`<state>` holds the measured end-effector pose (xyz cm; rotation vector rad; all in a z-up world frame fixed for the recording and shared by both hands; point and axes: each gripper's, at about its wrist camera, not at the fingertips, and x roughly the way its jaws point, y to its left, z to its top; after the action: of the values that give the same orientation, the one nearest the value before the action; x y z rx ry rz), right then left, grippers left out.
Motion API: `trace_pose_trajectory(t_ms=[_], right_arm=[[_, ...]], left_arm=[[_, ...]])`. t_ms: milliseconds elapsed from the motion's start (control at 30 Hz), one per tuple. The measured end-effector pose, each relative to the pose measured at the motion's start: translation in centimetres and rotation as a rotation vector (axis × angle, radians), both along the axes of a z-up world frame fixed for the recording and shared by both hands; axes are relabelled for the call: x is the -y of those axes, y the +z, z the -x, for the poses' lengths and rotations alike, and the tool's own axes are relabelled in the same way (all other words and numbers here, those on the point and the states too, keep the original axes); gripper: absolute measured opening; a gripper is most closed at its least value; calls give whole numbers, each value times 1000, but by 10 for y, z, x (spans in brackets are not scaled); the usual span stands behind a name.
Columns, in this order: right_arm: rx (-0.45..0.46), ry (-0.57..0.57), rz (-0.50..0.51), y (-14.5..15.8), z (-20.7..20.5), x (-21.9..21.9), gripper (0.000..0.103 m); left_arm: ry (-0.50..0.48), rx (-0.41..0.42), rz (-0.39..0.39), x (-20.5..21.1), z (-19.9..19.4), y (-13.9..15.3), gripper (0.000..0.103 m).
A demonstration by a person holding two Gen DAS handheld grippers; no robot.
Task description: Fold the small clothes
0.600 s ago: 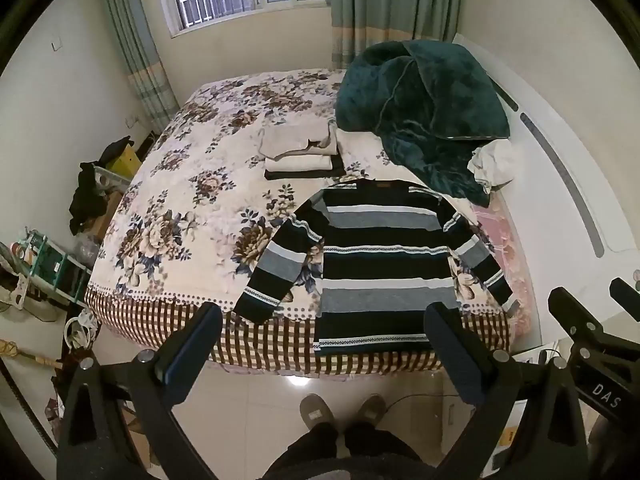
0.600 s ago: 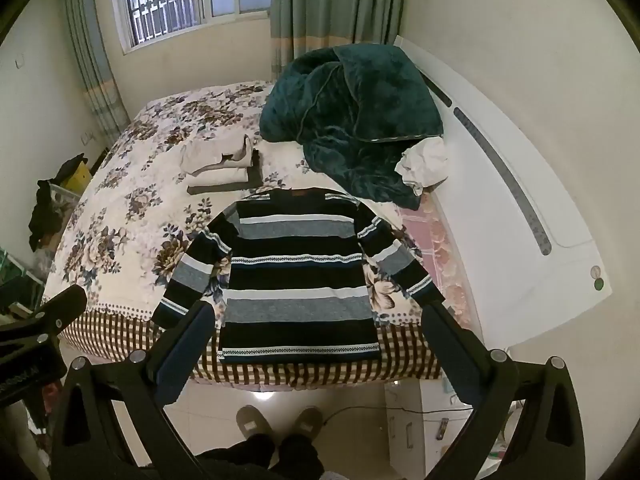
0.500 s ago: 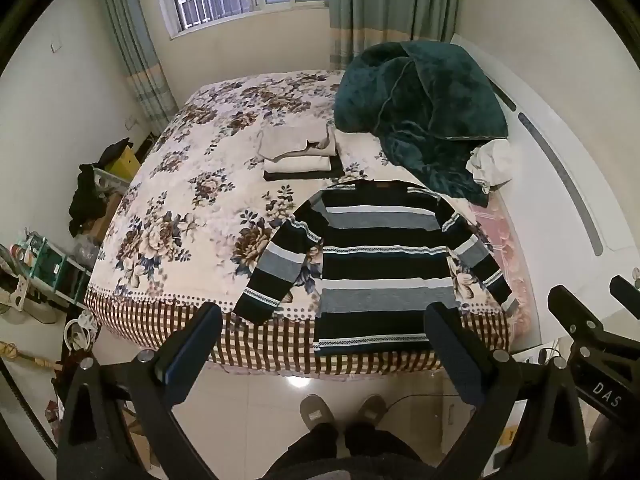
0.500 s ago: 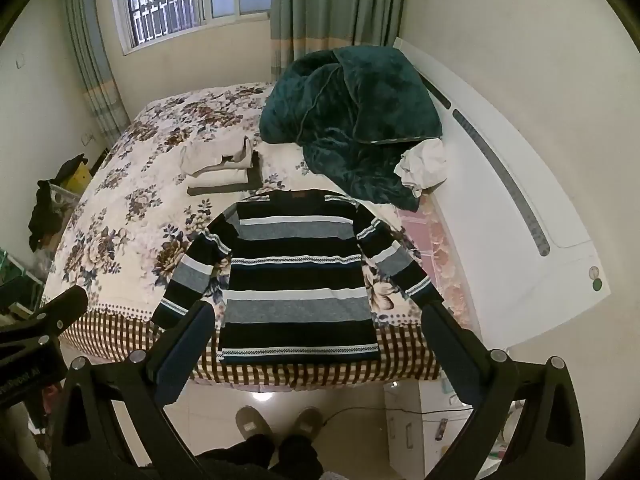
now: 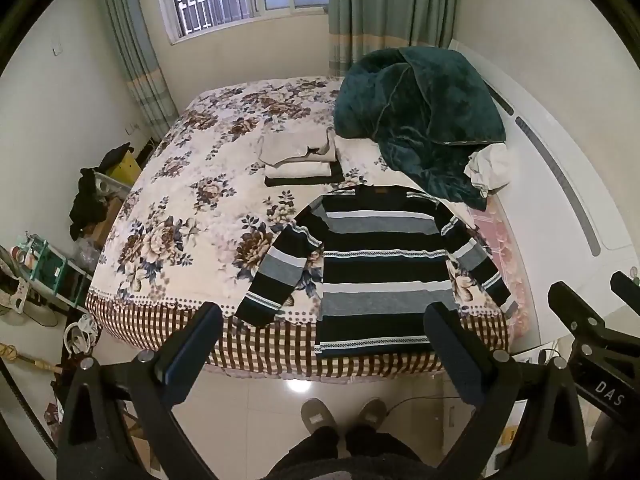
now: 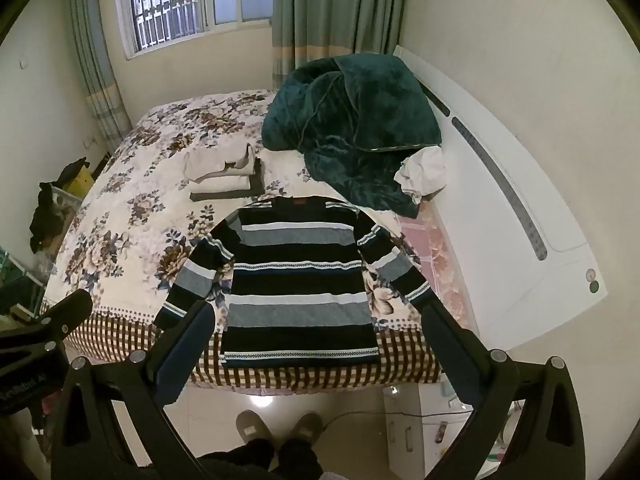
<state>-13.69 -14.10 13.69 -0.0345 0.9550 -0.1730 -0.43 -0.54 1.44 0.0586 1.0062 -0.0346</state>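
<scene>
A black, grey and white striped sweater [image 5: 384, 264] lies flat on the near edge of the flowered bed [image 5: 192, 216], sleeves spread, hem hanging over the checked skirt. It also shows in the right wrist view [image 6: 300, 276]. My left gripper [image 5: 324, 328] is open and empty, held high above the floor in front of the bed. My right gripper [image 6: 316, 320] is open and empty too, beside the left one. Neither touches the sweater.
A stack of folded beige and dark clothes [image 5: 300, 160] lies behind the sweater. A dark green blanket [image 5: 420, 116] and white cloth [image 5: 488, 168] are heaped at the right, by the white headboard [image 6: 500, 200]. Clutter [image 5: 48, 272] stands left of the bed. The person's slippers [image 5: 344, 416] are on the tiled floor.
</scene>
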Motion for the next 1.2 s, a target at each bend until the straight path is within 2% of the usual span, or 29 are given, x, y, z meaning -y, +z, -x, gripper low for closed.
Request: trace_pose_trajectory(t_ms=[467,1200], right_arm=[[24,8,7,10,0,5,103],[32,7,12,12,1,4,103]], left_arm=[[5,14,18,-7,-4,14,103],[5,18,19,-8,-5,13,103]])
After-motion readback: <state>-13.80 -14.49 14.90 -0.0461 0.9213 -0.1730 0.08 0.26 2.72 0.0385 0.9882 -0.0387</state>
